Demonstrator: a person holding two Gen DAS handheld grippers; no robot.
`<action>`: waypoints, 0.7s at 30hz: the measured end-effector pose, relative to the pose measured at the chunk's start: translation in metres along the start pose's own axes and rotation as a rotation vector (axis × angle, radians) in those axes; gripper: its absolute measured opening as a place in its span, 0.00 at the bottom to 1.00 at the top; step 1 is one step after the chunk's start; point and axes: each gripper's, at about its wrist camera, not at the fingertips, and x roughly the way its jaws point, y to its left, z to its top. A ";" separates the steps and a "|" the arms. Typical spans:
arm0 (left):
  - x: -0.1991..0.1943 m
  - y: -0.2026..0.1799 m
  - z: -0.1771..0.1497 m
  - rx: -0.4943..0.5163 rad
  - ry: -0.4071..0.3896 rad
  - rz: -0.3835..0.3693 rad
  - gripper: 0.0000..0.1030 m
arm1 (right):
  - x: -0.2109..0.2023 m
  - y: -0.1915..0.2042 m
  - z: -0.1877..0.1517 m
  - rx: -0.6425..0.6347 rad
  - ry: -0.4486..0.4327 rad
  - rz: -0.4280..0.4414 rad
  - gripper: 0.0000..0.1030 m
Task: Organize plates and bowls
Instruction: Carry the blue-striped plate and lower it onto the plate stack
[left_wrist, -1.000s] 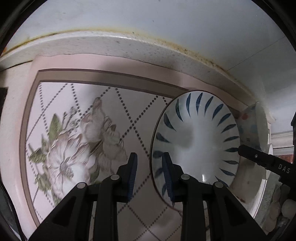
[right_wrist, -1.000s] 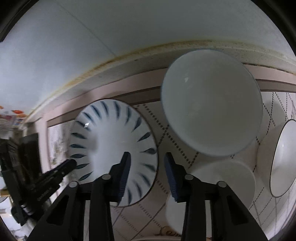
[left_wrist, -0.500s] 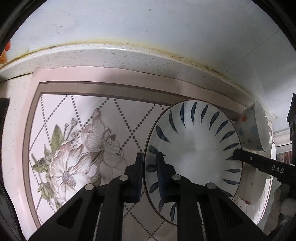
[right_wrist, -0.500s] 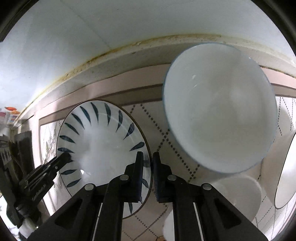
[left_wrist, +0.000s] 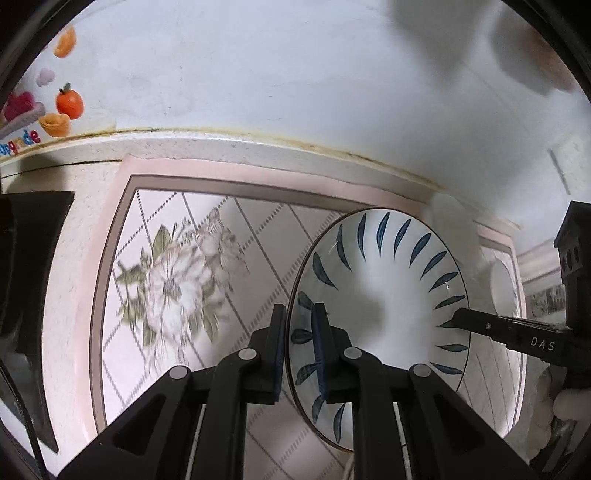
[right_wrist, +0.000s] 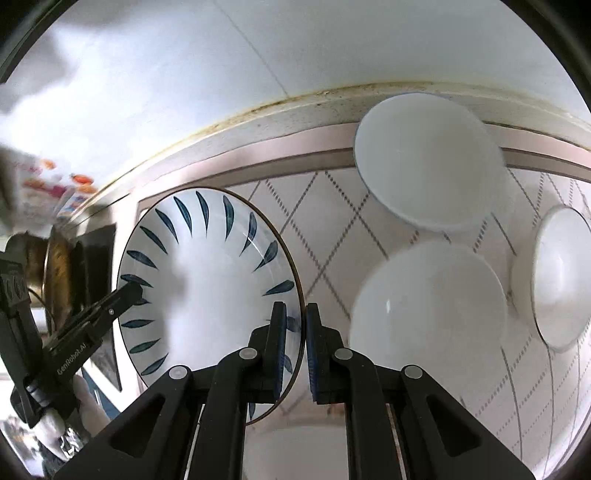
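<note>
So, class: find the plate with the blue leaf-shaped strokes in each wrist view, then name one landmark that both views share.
Left wrist view: the blue-stroke plate sits right of centre, its left rim between the left gripper fingers.
Right wrist view: the plate sits left of centre, its right rim in the right gripper.
Shared landmark: the stained seam between counter and wall.

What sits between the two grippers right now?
The blue-leaf plate: left gripper is shut on its one rim, right gripper on the opposite rim. Each wrist view shows the other gripper across the plate.
</note>
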 end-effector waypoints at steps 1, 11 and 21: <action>-0.004 -0.005 -0.006 0.005 0.000 -0.002 0.11 | -0.008 -0.002 -0.010 -0.009 -0.001 0.001 0.11; -0.012 -0.059 -0.084 0.036 0.041 -0.023 0.11 | -0.050 -0.041 -0.109 -0.017 0.006 0.003 0.11; 0.015 -0.088 -0.134 0.040 0.119 -0.014 0.12 | -0.037 -0.080 -0.169 0.020 0.035 -0.014 0.11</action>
